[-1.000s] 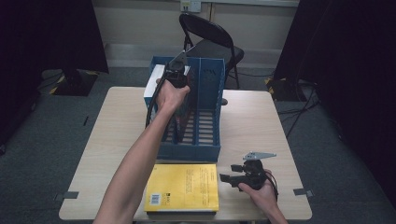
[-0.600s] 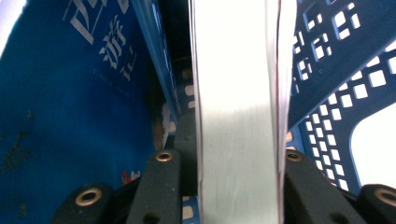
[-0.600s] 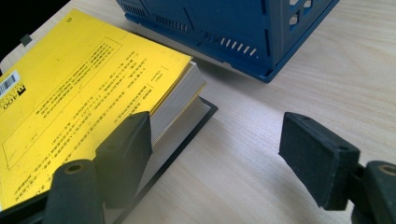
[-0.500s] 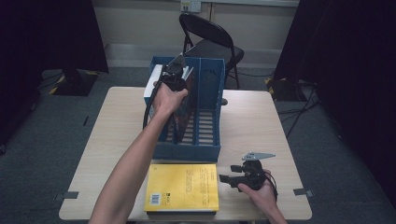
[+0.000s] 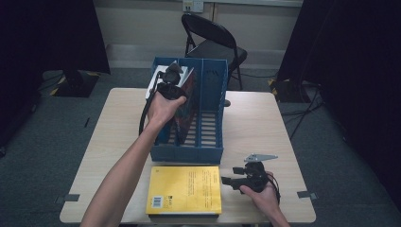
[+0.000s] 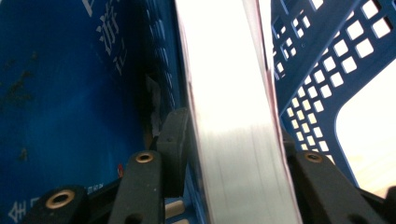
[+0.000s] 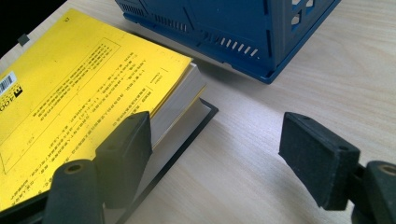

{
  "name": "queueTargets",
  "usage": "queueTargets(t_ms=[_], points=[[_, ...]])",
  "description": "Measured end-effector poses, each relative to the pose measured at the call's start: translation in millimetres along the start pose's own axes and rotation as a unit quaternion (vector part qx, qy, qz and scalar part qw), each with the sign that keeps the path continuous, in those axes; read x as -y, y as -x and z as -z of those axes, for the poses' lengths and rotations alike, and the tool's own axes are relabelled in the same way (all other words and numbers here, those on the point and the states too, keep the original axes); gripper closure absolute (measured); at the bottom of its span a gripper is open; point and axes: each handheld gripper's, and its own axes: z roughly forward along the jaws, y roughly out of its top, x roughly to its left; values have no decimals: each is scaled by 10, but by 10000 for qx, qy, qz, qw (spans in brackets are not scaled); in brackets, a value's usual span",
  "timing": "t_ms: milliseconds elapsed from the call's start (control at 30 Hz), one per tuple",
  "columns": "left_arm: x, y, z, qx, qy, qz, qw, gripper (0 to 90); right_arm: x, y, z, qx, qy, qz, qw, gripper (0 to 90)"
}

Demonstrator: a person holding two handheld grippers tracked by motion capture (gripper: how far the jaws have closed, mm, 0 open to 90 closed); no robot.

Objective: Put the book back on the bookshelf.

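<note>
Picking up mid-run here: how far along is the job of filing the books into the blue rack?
Done: one book stands in the blue rack.

In hand: the left gripper has just been opening, jaws either side of that book's page edge, a gap showing beside the left pad.

Left: the yellow book lies on another by the open right gripper.

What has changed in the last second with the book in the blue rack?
The left tongs have just been opening around the book standing in the blue rack, and the hand drifted slightly left. The right tongs and yellow book stayed put.
</note>
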Motion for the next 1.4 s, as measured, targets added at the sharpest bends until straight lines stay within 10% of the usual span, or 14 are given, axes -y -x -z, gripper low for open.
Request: queueTargets(t_ms=[467, 933, 1400], points=[[63, 32, -20, -65, -217, -345, 9991, 600, 2, -2, 1, -17, -15, 12, 10000, 247], [330, 15, 51, 206, 54, -958, 9952, 536, -1, -3, -5, -4, -17, 0, 10000, 246], [775, -49, 60, 595, 614, -989, 9914, 480, -5, -13, -17, -7, -47, 16, 10000, 252]])
